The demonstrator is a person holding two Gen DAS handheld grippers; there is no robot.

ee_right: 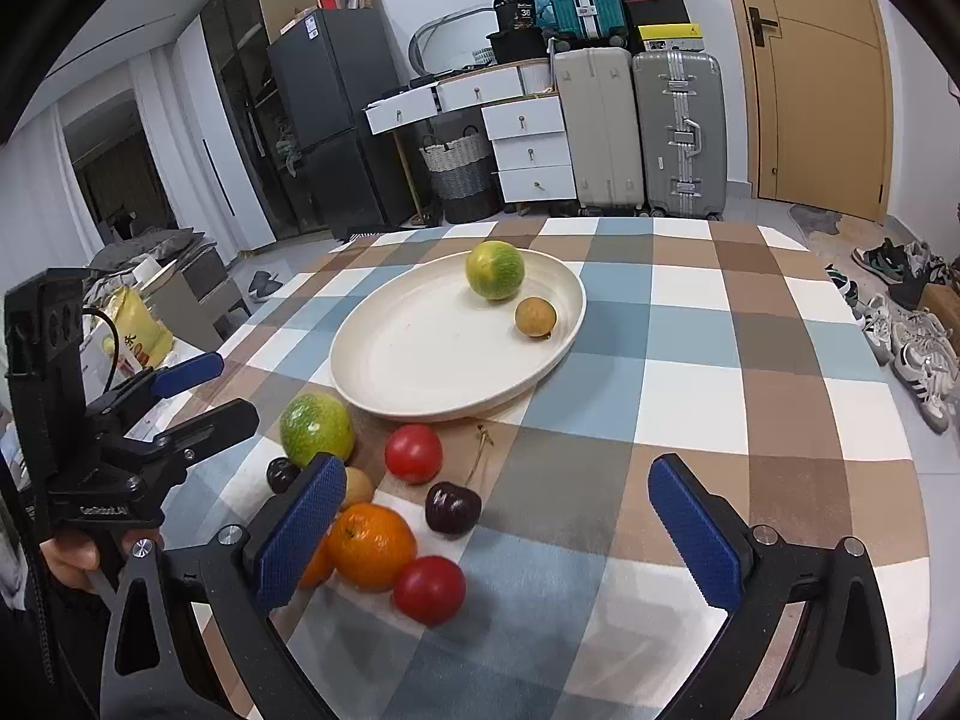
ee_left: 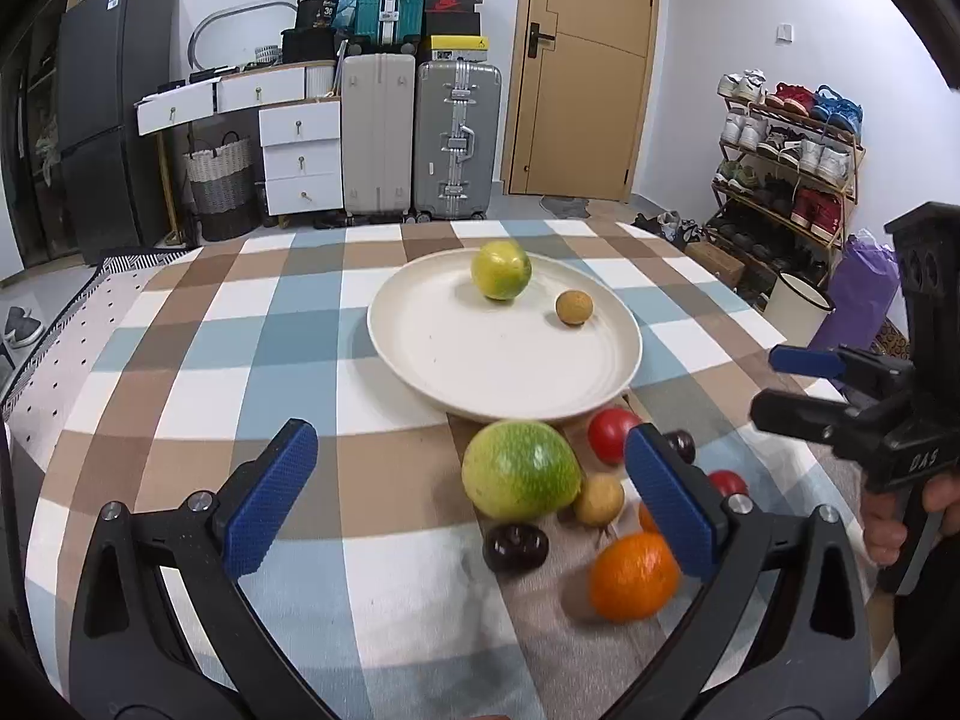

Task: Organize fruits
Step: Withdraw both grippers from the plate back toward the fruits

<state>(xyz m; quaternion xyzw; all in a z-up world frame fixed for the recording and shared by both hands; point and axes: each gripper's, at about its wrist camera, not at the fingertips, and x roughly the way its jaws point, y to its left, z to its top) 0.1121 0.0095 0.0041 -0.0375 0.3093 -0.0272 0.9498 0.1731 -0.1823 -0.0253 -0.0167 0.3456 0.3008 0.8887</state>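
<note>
Two handheld tongs hover over a checked tabletop (ee_right: 690, 324) where fruit awaits sorting. The left tongs (ee_left: 474, 492) stand wide open with nothing between their blue pads, as do the right tongs (ee_right: 492, 528); neither touches any fruit. A cream plate (ee_right: 420, 354) sits toward the far middle of the tabletop, carrying a green-yellow citrus fruit (ee_right: 495, 269) near its far rim and, just beside it, a small brown round fruit (ee_right: 535, 316).

The remaining fruit lies loose on the cloth just off the plate's near rim. A large green fruit (ee_right: 316, 429) sits nearest the rim, with a red tomato (ee_right: 413, 453) beside it. Closer to the near edge are a dark cherry (ee_right: 453, 509) with a thin stem lying by it, an orange (ee_right: 372, 546) and a second red tomato (ee_right: 429, 590), the orange and that tomato touching or nearly so. Another dark cherry (ee_right: 282, 474) and a small tan fruit (ee_left: 599, 499) lie beside the green fruit; a further orange fruit may sit behind the right tongs' pad, though it is largely hidden. A hand (ee_right: 72, 558) grips the left tool's handle.
</note>
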